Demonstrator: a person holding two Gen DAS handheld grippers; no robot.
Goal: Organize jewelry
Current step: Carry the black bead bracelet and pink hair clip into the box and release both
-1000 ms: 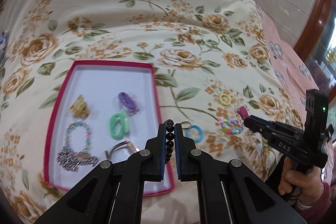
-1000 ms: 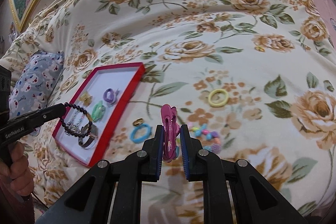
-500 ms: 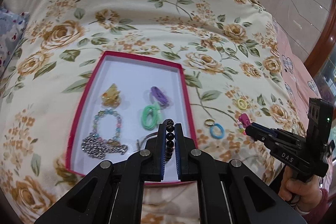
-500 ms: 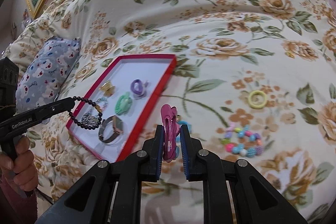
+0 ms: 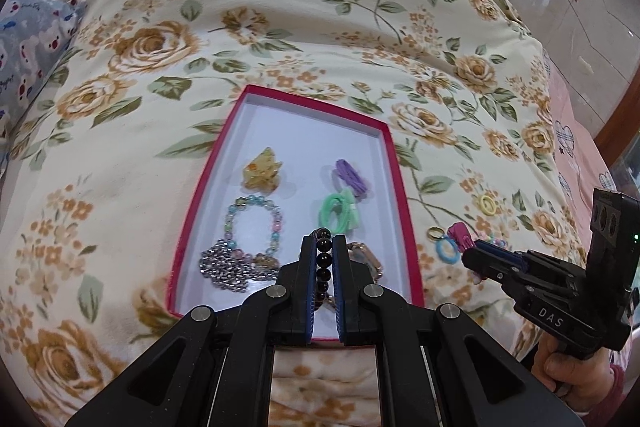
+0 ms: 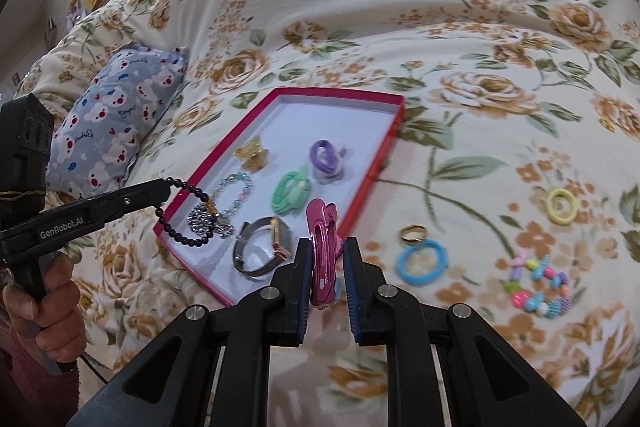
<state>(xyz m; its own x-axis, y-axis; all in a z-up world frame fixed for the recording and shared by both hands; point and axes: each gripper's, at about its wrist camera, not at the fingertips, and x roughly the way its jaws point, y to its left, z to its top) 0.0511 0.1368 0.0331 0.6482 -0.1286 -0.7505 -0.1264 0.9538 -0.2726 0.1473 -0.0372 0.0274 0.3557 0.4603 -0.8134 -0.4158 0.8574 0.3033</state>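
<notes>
The left tool [image 5: 323,259] is clenched on a black bead bracelet [image 6: 182,213] dangling over the near edge of the red tray [image 5: 394,163] on the bed; the right tool [image 6: 325,261] grips a pink hair clip [image 6: 322,247]. The loop could snag the watch [image 6: 260,247] or drop outside the rim if released too soon; since a second ago both tools have swung nearer the tray.

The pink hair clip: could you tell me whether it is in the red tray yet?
Not yet: the pink hair clip is held in the right gripper jaws, outside the red tray.
</notes>
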